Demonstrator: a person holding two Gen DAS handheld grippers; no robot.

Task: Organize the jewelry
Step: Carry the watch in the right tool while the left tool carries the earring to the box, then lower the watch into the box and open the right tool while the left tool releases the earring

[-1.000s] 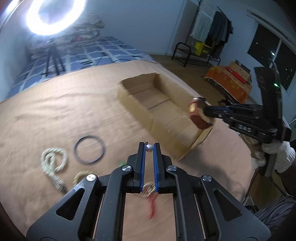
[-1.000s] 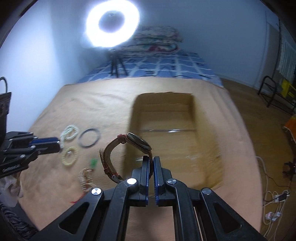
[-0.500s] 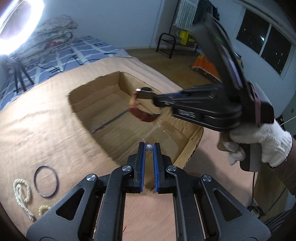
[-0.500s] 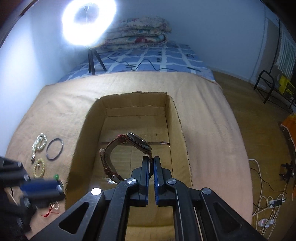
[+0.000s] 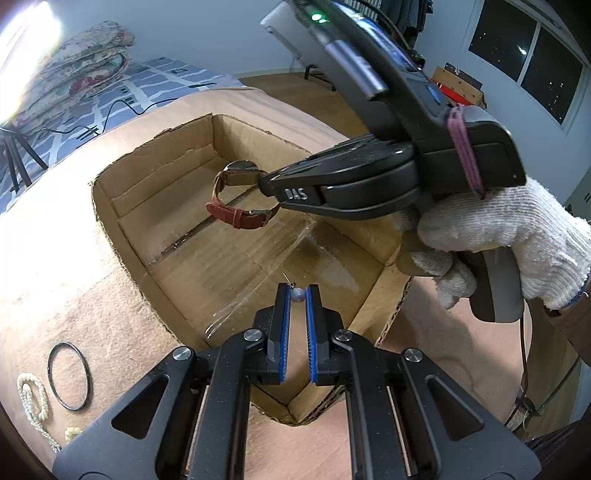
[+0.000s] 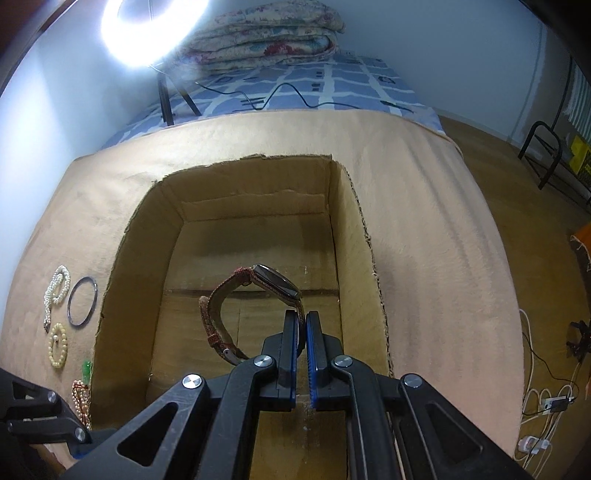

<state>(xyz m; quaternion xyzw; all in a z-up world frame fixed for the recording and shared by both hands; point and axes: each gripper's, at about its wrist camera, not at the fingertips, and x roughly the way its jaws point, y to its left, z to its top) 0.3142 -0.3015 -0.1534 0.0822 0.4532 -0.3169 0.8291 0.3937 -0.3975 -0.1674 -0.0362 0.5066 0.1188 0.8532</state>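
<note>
An open cardboard box (image 5: 118,221) (image 6: 122,258) lies on a tan cloth. My left gripper (image 5: 297,291) hangs over the box's near end, shut on a small pearl earring (image 5: 297,294) with a thin wire hook. My right gripper (image 6: 301,317), held in a white-gloved hand (image 5: 491,236), is shut on the strap of a wristwatch (image 6: 275,284) (image 5: 236,218) with a reddish-brown band. The watch hangs inside the box, above its floor. Left of the box lie a dark bangle (image 5: 69,374) (image 6: 82,301), a white bead string (image 5: 31,398) (image 6: 55,286) and a cream bead bracelet (image 6: 58,345).
A pinkish bead bracelet (image 6: 82,400) and a small green piece (image 6: 86,367) lie by the box's near left corner. A ring light (image 6: 151,33) on a tripod stands behind the cloth, before folded quilts (image 6: 266,33). Cables and a power strip (image 6: 554,402) lie on the floor at right.
Both grippers have moved from beside the box to over its inside and come lower. The watch and the earring travelled with them, still gripped.
</note>
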